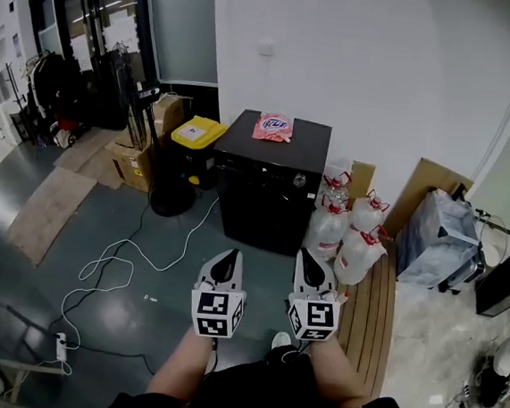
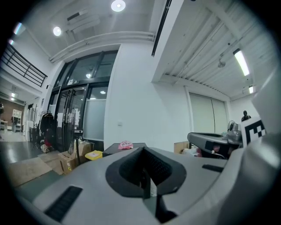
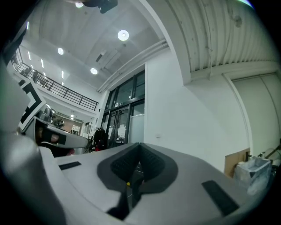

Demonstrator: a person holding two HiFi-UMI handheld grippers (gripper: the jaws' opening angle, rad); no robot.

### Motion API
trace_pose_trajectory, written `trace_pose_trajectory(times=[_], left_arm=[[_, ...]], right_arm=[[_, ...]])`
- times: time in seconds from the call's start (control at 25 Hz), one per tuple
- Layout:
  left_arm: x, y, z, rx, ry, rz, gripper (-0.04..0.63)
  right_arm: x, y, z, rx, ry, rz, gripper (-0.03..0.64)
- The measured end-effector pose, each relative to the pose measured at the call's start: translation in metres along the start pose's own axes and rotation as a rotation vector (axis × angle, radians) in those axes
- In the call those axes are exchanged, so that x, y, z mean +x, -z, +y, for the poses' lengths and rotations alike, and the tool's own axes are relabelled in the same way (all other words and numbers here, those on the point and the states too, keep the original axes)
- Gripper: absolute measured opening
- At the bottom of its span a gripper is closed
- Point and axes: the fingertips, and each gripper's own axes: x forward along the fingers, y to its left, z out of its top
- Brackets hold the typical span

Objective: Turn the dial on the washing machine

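Note:
The black washing machine [image 1: 265, 191] stands against the white wall, with its small silver dial [image 1: 299, 180] at the front's upper right. A pink packet [image 1: 272, 127] lies on its lid. Both grippers are held low near the person's body, well short of the machine. My left gripper [image 1: 225, 267] is shut with nothing in it, and my right gripper [image 1: 310, 268] beside it is also shut and empty. In the left gripper view the closed jaws [image 2: 145, 151] point toward the machine's top and the pink packet [image 2: 125, 145]. The right gripper view shows shut jaws [image 3: 139, 147] aimed at the wall.
Several large water bottles [image 1: 347, 230] stand right of the machine, next to a wooden bench [image 1: 374, 318] and a grey bag [image 1: 438, 239]. A yellow-lidded bin [image 1: 198, 132] and cardboard boxes [image 1: 133, 164] are on the left. A white cable [image 1: 133, 259] trails across the floor.

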Motion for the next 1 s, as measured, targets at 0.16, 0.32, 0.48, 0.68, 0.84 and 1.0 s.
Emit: trace_pose_trajectory(times=[0.16,0.32,0.48,0.68,0.84,1.0], left_arm=[[0.009,-0.004,0.006,0.016,0.0,-0.011,0.012],[0.032,-0.005,0.013,0.026,-0.01,-0.022,0.012],[0.069,-0.005,0.028,0.035,-0.027,-0.034,0.012],[0.137,0.001,0.035,0.037,-0.037,-0.018,0.012],[0.202,0.006,0.039,0.037,-0.035,0.013,0.012],[0.269,0.01,0.041,0.036,-0.026,0.043,0.012]], right_arm=[[0.013,0.001,-0.006,0.009,0.006,-0.015,0.003],[0.035,0.005,-0.017,0.003,0.001,-0.027,0.003],[0.071,0.02,-0.038,-0.002,0.022,-0.032,0.002],[0.124,0.044,-0.081,0.028,0.047,-0.026,0.002],[0.173,0.067,-0.116,0.063,0.054,-0.007,0.002],[0.225,0.088,-0.155,0.08,0.057,0.014,0.002]])
